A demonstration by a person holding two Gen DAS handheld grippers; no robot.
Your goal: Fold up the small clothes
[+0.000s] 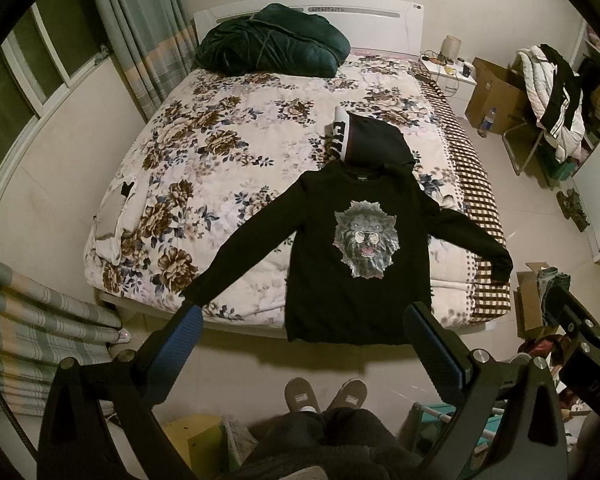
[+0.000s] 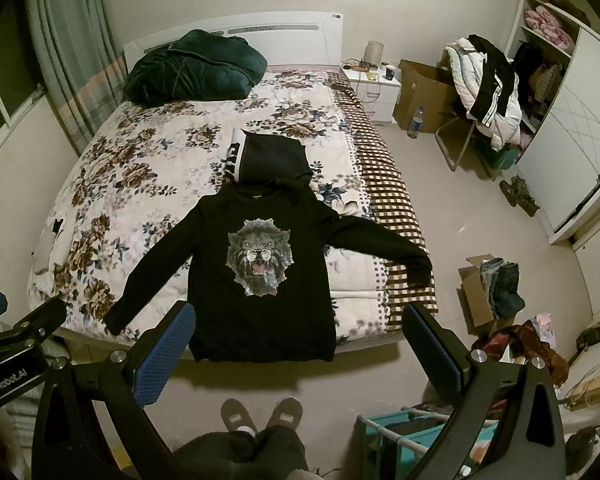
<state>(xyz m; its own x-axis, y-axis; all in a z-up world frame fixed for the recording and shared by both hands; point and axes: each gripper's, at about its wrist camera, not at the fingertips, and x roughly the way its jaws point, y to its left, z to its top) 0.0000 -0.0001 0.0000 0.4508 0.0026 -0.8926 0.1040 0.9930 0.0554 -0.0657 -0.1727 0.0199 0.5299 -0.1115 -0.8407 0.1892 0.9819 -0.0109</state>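
Both our grippers, left gripper point(image 1: 300, 344) and right gripper point(image 2: 296, 340), hang released above the bed point(image 2: 112, 184), where the black sweatshirt point(image 2: 260, 280) lies spread: soft, limp, best pinched at cuffs.

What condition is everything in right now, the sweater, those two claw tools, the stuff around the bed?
Black hoodie: spread flat face up on the bed, sleeves out, hem hanging over the foot edge.
Hood: laid flat above the collar.
Left gripper: open, empty, held above the floor.
Right gripper: open, empty.
Green quilt: bundled at the headboard.
Cardboard box: open, clothes inside.
White jacket: draped over a chair.
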